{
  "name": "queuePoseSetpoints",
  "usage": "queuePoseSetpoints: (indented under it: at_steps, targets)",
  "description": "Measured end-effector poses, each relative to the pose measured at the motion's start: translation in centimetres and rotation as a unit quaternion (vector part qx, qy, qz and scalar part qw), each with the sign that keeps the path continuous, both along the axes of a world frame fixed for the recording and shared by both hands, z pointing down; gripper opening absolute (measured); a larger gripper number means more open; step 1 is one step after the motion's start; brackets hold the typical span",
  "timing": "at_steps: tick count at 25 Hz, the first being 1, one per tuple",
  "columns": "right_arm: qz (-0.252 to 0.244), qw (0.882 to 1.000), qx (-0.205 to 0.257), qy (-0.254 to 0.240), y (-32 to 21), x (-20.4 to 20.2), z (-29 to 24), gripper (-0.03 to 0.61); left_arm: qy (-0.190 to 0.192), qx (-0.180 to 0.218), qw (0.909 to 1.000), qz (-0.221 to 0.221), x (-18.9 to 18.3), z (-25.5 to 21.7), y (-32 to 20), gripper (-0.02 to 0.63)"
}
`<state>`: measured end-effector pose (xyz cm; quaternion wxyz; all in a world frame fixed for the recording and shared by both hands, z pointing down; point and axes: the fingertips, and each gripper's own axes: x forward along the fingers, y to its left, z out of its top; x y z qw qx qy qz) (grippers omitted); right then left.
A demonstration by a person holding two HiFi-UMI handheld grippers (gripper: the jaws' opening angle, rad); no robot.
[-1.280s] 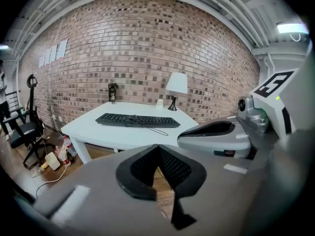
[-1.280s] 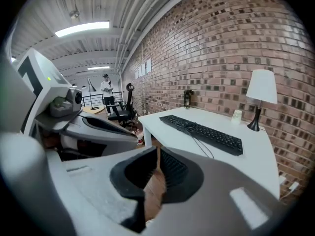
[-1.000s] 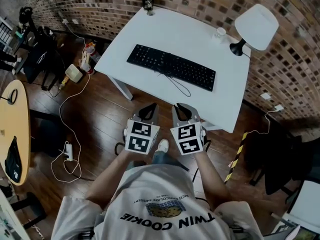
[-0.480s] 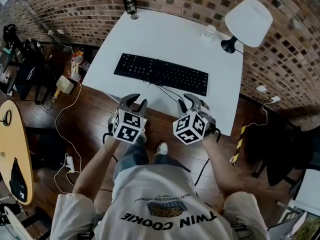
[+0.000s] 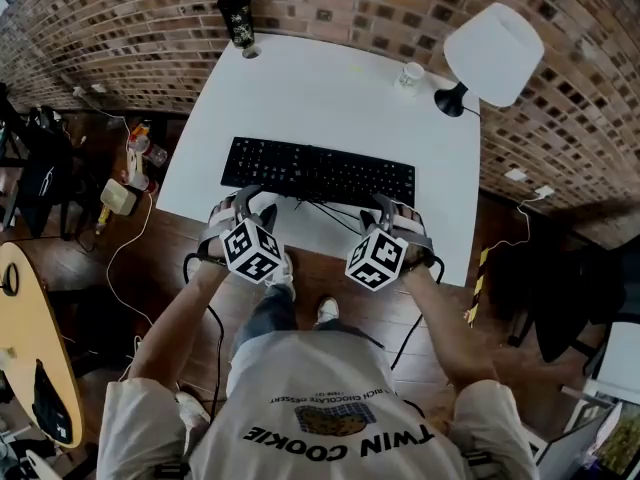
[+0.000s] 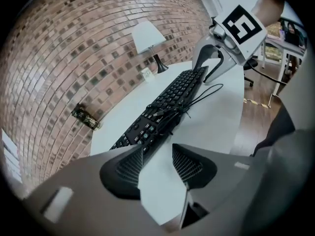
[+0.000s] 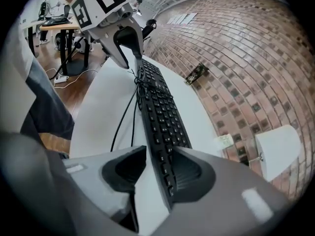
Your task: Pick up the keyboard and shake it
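Note:
A black keyboard (image 5: pixel 318 171) lies flat on the white table (image 5: pixel 330 98), with its cable (image 5: pixel 335 211) looped in front of it. My left gripper (image 5: pixel 250 201) is at the keyboard's left end near the table's front edge. Its jaws are opening, with bare table between them and the keyboard's end (image 6: pixel 147 127) just past the fingertips. My right gripper (image 5: pixel 390 208) is at the right end. Its jaws are opening too, and the keyboard's near end (image 7: pixel 165 132) lies between them without being pressed. In each gripper view the other gripper shows at the keyboard's far end.
A white lamp (image 5: pixel 493 53) and a small white cup (image 5: pixel 410 73) stand at the table's back right, and a black tumbler (image 5: pixel 238 16) at the back left. Brick wall behind. Wooden floor with cables and a round wooden table (image 5: pixel 25 348) lies to the left.
The person has stepped up to the table. Both grippers moved forward from over the floor to the keyboard's two ends, and their jaws have spread apart.

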<state>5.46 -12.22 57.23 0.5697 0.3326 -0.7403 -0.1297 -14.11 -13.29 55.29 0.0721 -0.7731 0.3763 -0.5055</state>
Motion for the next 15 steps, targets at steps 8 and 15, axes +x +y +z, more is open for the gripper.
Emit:
queuePoseSetpoints:
  at_steps: [8,15]
  targets:
    - [-0.009,0.999,0.000,0.036,-1.2,-0.5,1.2,0.155,-0.071,0.010,0.9958,0.058,-0.9,1.6,-2.5,0.213]
    - [-0.041,0.993,0.048,0.097,-1.5,-1.3,1.3,0.155,-0.123,0.034,0.9834,0.129,0.1,2.4,-3.4,0.212]
